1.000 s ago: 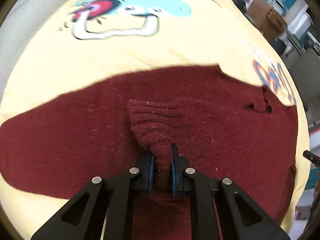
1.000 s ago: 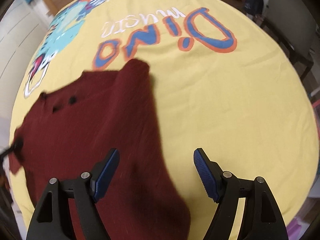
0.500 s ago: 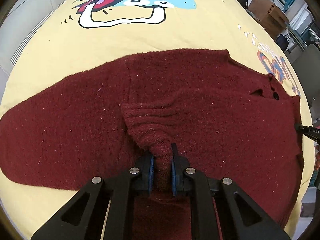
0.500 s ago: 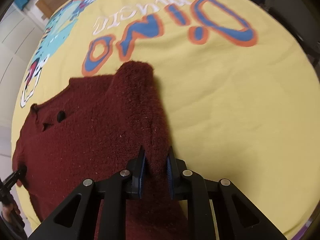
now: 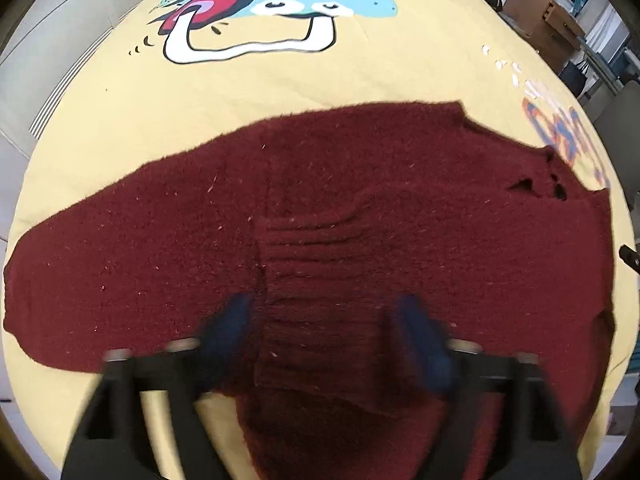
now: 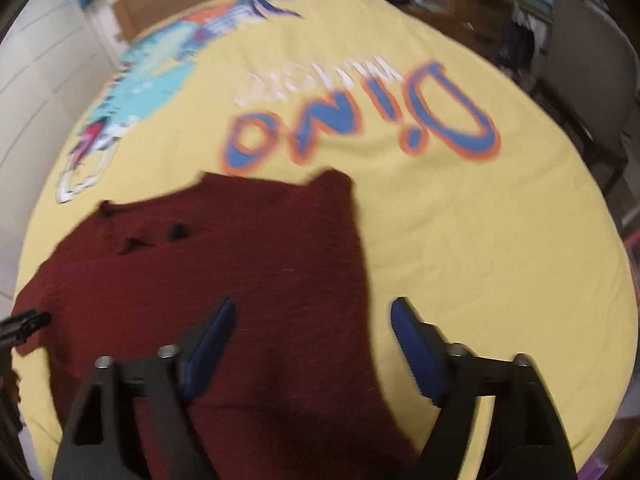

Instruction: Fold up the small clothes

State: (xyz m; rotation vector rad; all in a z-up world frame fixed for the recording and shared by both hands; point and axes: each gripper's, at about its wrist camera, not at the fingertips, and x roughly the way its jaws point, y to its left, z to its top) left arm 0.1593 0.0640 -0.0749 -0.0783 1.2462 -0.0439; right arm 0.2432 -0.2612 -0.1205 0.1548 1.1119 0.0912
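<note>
A dark red knitted sweater [image 5: 360,208] lies spread on a yellow bedspread [image 5: 280,88] printed with a cartoon dinosaur. One sleeve is folded in over the body, its ribbed cuff [image 5: 312,280] lying flat between the blurred blue pads of my left gripper [image 5: 326,332]. That gripper's jaws are opening and no longer press the cuff. In the right wrist view the same sweater [image 6: 240,264] fills the lower left. My right gripper [image 6: 312,340] hangs over its right edge, jaws opening, with nothing pinched between them.
The bedspread [image 6: 480,240] carries blue and orange "Dino" lettering [image 6: 360,128] beyond the sweater. Cardboard boxes [image 5: 548,12] and bags stand past the bed's far right. A dark chair [image 6: 584,80] stands at the right. White wall panels run along the left.
Both grippers have let go of the fabric and spread wide. The cuff held by the left one now lies flat. The right one closed on the sweater's edge, then released and lifted away.
</note>
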